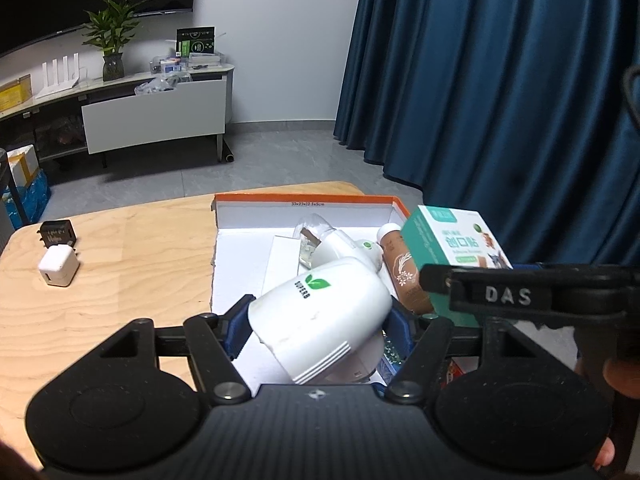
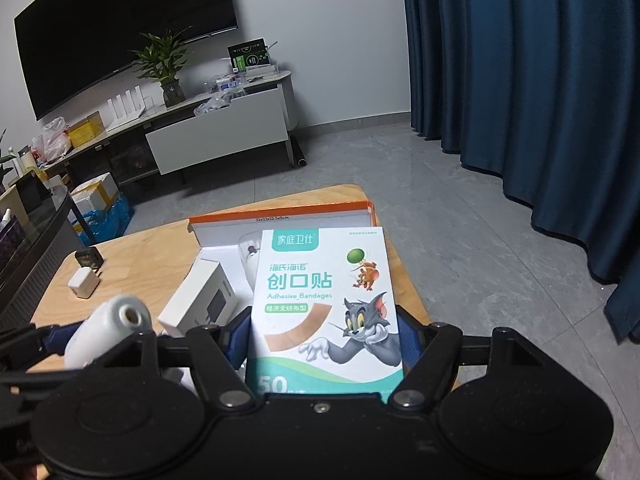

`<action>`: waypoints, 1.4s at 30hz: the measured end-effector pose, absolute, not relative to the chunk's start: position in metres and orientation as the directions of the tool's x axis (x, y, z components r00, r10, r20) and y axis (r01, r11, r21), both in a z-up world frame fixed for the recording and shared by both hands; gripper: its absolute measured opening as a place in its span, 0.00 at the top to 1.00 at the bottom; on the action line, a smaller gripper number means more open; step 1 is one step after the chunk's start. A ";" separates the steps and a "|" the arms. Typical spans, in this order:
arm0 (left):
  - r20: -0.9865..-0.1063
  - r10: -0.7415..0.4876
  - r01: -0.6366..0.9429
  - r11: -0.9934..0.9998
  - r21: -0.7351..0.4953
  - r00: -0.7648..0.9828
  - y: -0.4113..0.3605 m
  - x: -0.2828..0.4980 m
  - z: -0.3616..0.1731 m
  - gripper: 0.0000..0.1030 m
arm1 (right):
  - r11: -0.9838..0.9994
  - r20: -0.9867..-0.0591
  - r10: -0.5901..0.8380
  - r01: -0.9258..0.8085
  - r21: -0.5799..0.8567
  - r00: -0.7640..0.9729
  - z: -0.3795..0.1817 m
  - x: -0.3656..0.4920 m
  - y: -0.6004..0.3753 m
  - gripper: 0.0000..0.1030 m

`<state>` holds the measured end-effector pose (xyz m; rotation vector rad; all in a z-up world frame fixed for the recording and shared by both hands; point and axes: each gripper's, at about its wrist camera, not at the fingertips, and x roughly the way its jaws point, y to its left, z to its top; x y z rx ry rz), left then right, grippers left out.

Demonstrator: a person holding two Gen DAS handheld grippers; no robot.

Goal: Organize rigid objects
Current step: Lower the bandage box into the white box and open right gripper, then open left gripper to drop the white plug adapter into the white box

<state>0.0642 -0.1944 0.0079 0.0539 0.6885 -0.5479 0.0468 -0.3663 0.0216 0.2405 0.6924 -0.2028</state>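
Observation:
My left gripper point(image 1: 316, 328) is shut on a white handheld device with a green leaf logo point(image 1: 320, 316), held over the white-lined, orange-rimmed box point(image 1: 304, 200). The device also shows in the right wrist view point(image 2: 104, 324). My right gripper point(image 2: 324, 336) is shut on a teal and white adhesive bandage box point(image 2: 324, 304), held above the box's right side; it also shows in the left wrist view point(image 1: 452, 240). Inside the box lie a brown bottle point(image 1: 404, 272), a clear-capped white item point(image 1: 332, 240) and a white carton point(image 2: 200, 300).
The wooden table point(image 1: 120, 280) carries a white charger cube point(image 1: 59, 267) and a black adapter point(image 1: 56, 233) at its far left. Blue curtains point(image 1: 500, 80) hang to the right. A TV cabinet point(image 1: 152, 116) stands across the grey floor.

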 end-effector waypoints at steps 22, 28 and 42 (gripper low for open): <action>-0.621 -0.484 0.526 0.840 -0.133 0.617 -0.207 0.061 0.005 0.33 | 0.955 -0.659 -0.092 0.253 0.152 0.747 0.020 0.080 -0.368 0.18; -0.621 -0.486 0.530 0.838 -0.131 0.615 -0.209 0.060 0.005 0.33 | 0.951 -0.637 -0.090 0.256 0.174 0.765 0.024 0.080 -0.372 0.15; -0.584 -0.546 0.574 0.803 -0.161 0.601 -0.214 0.058 0.008 0.16 | 0.944 -0.577 -0.139 0.283 0.168 0.805 0.047 0.058 -0.369 0.14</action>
